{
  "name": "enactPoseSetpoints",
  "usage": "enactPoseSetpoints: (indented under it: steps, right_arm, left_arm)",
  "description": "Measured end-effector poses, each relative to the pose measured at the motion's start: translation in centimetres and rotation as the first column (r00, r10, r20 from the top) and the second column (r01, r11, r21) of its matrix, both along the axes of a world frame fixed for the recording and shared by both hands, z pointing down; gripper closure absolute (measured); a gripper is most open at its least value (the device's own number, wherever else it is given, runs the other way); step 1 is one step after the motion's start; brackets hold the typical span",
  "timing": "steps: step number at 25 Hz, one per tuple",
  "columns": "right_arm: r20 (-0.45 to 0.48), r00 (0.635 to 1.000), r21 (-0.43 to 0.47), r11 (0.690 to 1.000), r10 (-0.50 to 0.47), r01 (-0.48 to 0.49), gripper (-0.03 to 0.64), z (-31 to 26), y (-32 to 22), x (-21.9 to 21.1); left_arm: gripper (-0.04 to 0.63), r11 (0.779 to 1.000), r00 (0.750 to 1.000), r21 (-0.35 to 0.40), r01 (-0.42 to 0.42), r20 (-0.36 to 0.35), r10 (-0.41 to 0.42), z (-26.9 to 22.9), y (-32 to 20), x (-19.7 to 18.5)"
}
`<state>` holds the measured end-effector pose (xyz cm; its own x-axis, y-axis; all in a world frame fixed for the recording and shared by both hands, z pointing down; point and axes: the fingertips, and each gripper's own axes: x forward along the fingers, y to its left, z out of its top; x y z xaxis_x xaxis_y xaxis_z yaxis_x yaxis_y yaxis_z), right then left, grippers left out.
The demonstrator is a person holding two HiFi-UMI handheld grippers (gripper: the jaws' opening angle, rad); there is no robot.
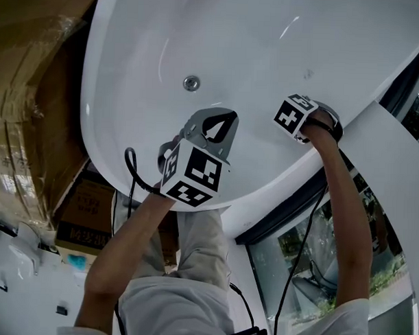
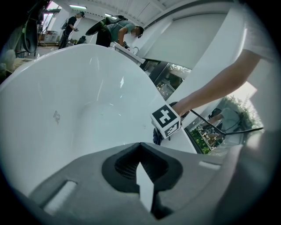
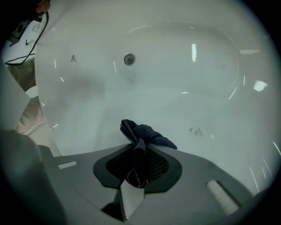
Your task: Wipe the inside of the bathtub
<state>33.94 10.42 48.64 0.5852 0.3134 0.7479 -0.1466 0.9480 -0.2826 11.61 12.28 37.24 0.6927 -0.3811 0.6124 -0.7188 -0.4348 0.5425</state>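
The white bathtub [image 1: 268,49] fills the head view, with its round drain [image 1: 191,82] near the middle. My left gripper [image 1: 221,124] hovers over the near wall of the tub, jaws shut with nothing between them. In the left gripper view [image 2: 140,147] the tub's inside [image 2: 83,88] lies ahead. My right gripper [image 1: 301,129] is low on the tub's right side wall, shut on a dark cloth [image 3: 142,134] that bunches out past its jaws [image 3: 136,149] against the tub [image 3: 184,74]. The cloth [image 2: 157,137] also shows under the right gripper's marker cube [image 2: 166,121].
The drain [image 3: 129,59] is ahead and left of the cloth, and a small speckled smudge [image 3: 196,131] marks the tub to the cloth's right. Cardboard boxes [image 1: 34,88] stand left of the tub and a glass panel [image 1: 316,256] at right. People [image 2: 118,30] work far behind.
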Motion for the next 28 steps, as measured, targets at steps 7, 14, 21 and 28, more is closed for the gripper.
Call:
enactPoseSetpoints:
  steps: [7,14,21,28]
  right_arm:
    - [0.027,1.000,-0.041,0.999,-0.016,0.017,0.549,0.6,4.5,-1.0]
    - [0.069,0.997,-0.105,0.994,0.017,-0.009,0.549,0.8,10.6,-2.5]
    - [0.101,0.995,-0.238,0.970,-0.029,0.052,0.551,1.1,18.5,-4.6]
    - [0.225,0.974,-0.343,0.934,-0.016,0.094,0.551,0.5,23.4,-7.0]
  left_arm:
    - [0.597,1.000,1.000,-0.009,0.005,0.012,-0.005,0.6,1.1,-0.9]
    - [0.597,1.000,1.000,-0.011,0.003,0.014,-0.003,0.6,1.9,-1.4]
    - [0.597,1.000,1.000,-0.005,0.005,0.019,-0.005,0.7,2.1,-1.6]
    - [0.597,1.000,1.000,-0.007,0.002,0.027,-0.002,1.0,2.8,-1.9]
